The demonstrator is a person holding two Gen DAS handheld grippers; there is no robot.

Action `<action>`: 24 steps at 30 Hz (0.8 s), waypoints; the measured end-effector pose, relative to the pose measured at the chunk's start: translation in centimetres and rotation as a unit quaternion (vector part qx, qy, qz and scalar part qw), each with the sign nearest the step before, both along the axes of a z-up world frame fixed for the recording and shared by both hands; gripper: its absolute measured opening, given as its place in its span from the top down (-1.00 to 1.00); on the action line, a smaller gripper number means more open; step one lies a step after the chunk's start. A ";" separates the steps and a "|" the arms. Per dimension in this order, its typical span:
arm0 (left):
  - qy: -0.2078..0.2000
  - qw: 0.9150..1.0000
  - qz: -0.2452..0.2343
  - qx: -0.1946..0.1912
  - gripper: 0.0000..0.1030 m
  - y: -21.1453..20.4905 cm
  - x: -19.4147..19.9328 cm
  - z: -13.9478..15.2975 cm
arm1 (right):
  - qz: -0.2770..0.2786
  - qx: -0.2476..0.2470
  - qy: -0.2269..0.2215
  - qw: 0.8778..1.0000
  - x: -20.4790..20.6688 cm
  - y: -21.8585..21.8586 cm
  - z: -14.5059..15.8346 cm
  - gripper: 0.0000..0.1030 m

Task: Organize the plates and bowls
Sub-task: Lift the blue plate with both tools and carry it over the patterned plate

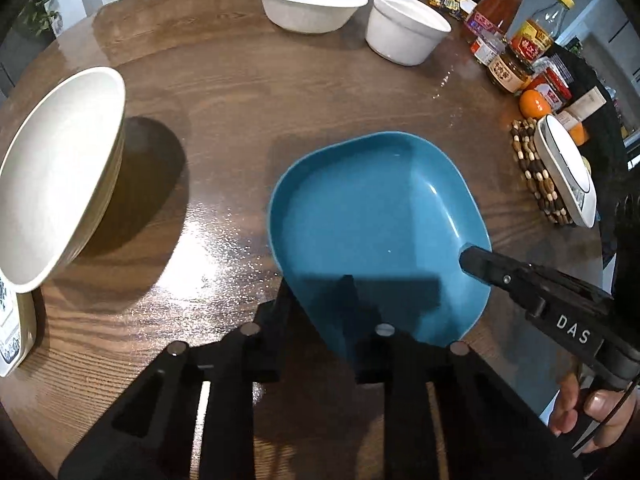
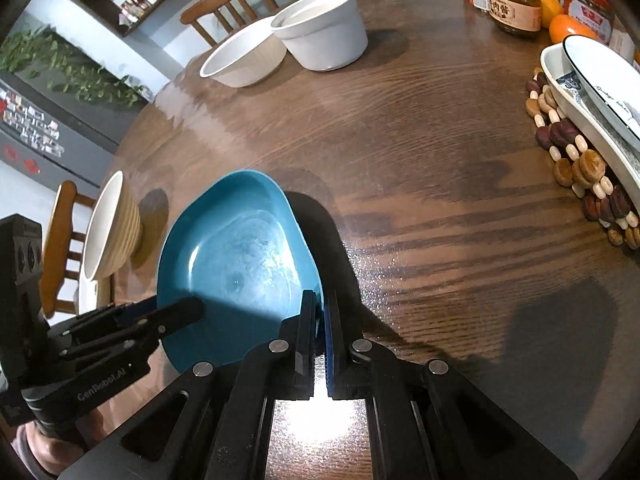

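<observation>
With both grippers, left (image 1: 316,300) and right (image 2: 320,312), clamped on the plate (image 1: 376,216) rim, lifting level and together looked safest; bowl (image 1: 60,200) beyond left fingers.

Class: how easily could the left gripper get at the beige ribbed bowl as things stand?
Probably not yet. The left gripper has its jaws on the blue plate, as does the right gripper. The table between plate and beige ribbed bowl is bare.
</observation>
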State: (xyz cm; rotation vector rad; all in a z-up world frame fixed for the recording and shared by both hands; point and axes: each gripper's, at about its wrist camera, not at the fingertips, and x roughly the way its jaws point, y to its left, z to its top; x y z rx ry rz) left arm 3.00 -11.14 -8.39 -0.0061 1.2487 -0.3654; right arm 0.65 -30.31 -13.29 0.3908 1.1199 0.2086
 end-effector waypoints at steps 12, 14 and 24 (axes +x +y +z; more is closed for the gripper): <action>-0.060 0.998 0.004 0.020 0.68 0.2 -1.3 2.5 | 0.012 -0.006 -0.030 0.999 -1.0 0.3 2.0 0.93; -0.067 0.998 0.006 0.019 0.68 0.2 -1.3 2.9 | 0.013 -0.008 -0.038 0.999 -1.1 0.5 2.6 0.93; -0.095 0.995 0.013 0.013 0.68 1.4 -1.7 4.8 | 0.023 -0.010 -0.060 0.998 -1.4 1.4 4.4 0.92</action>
